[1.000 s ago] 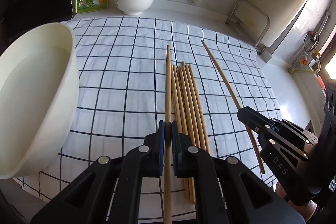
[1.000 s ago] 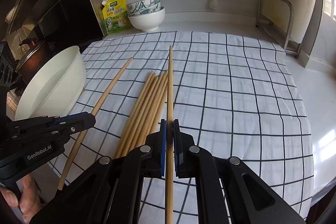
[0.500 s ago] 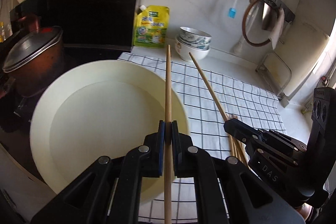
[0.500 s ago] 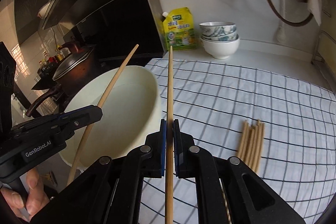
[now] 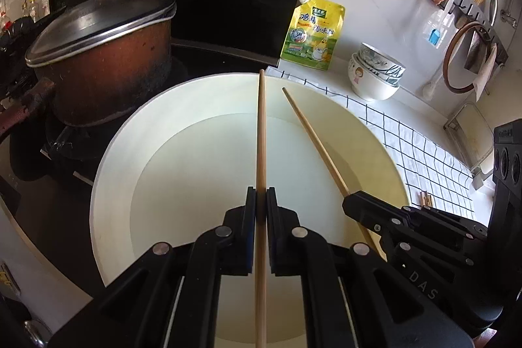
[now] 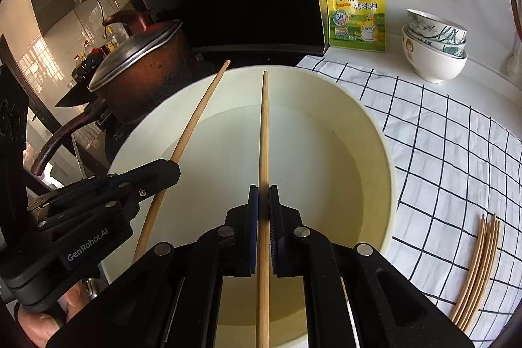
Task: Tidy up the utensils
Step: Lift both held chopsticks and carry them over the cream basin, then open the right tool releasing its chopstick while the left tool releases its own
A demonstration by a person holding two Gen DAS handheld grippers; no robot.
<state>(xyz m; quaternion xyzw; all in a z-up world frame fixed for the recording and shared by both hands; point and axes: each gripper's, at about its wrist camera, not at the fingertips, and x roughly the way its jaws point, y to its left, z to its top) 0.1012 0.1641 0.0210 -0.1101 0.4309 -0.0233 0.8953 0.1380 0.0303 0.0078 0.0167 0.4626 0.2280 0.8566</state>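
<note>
Cream basin (image 5: 107, 172) of clear water, left gripper (image 5: 260, 204) and right gripper (image 6: 263, 201) jaws each clamped on a chopstick (image 5: 261, 132) above it

Both my wrist cams are looking forward-down, close over the basin (image 5: 107, 172) (image 6: 388, 158), sharing pot (image 5: 107, 64) (image 6: 146, 70) and bowls (image 5: 375, 77) (image 6: 434, 54).
</note>
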